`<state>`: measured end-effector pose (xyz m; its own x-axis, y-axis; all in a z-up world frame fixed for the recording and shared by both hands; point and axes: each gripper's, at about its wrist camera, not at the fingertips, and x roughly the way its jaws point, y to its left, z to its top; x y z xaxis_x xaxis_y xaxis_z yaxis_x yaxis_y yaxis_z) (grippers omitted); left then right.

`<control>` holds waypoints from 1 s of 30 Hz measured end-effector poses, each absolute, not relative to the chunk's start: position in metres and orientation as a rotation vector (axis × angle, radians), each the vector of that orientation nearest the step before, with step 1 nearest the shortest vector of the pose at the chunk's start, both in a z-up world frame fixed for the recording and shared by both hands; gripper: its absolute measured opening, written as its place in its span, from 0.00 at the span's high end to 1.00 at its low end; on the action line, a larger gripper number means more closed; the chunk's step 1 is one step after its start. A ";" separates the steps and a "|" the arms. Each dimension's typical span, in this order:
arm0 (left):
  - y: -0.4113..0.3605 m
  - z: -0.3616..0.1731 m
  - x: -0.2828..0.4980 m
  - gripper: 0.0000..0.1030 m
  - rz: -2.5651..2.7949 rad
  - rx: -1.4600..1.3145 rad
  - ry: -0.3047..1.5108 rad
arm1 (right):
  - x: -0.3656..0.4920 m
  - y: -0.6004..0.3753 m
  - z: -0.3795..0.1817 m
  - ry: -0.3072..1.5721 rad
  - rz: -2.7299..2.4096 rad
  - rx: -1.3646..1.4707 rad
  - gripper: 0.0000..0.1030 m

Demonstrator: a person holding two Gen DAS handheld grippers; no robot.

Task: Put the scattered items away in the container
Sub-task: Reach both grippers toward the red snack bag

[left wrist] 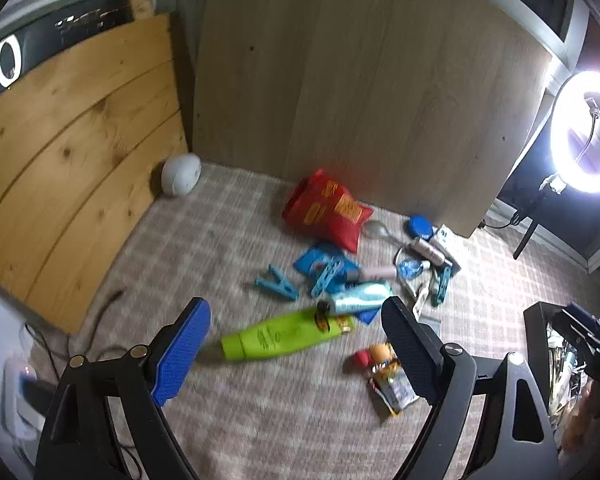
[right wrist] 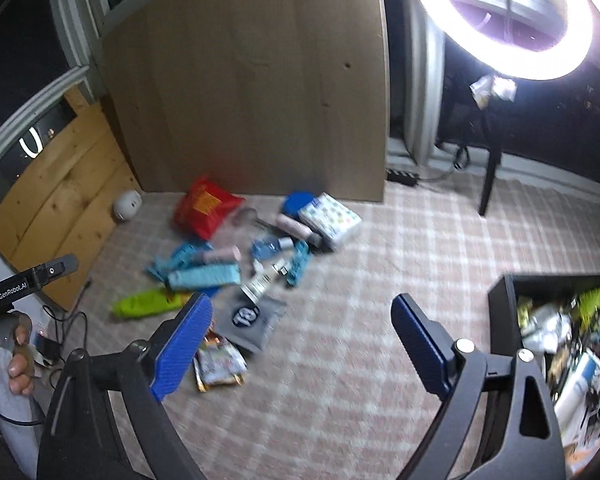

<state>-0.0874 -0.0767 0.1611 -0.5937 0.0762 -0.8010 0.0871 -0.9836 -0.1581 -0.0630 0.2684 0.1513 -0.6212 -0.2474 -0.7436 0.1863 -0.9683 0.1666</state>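
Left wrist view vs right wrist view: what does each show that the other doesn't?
Only the left wrist view: the small red and orange toys on the carpet, and the left gripper, jaws open and empty.

Only the right wrist view: the grey pouch with a round logo, the power strip by the wall, a hand at the left edge, and the right gripper, also open and empty.

Both: the red bag, green bottle, blue clothes pegs, white speaker, ring light and the part-filled black bin.

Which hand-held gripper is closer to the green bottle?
Left. The left hand-held gripper hangs open right over the green bottle. The right hand-held gripper is open too, with the bottle off to its left.
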 end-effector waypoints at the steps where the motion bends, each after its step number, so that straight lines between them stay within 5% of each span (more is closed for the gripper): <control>1: -0.076 0.164 -0.094 0.16 -2.788 1.405 0.272 | -0.068 0.264 0.155 -0.101 -2.625 1.210 0.12; 9: -0.068 0.160 -0.150 0.17 -2.837 1.417 0.203 | -0.122 0.214 0.155 -0.059 -2.561 1.181 0.13; 12: -0.068 0.147 -0.181 0.25 -2.838 1.453 0.185 | -0.147 0.189 0.140 -0.026 -2.515 1.212 0.26; 19: -0.086 0.094 -0.262 0.37 -2.734 1.644 0.429 | -0.200 0.147 0.087 -0.048 -2.412 1.327 0.28; 30: -0.090 0.035 -0.318 0.37 -2.675 1.807 0.557 | -0.258 0.114 0.040 -0.156 -2.308 1.439 0.28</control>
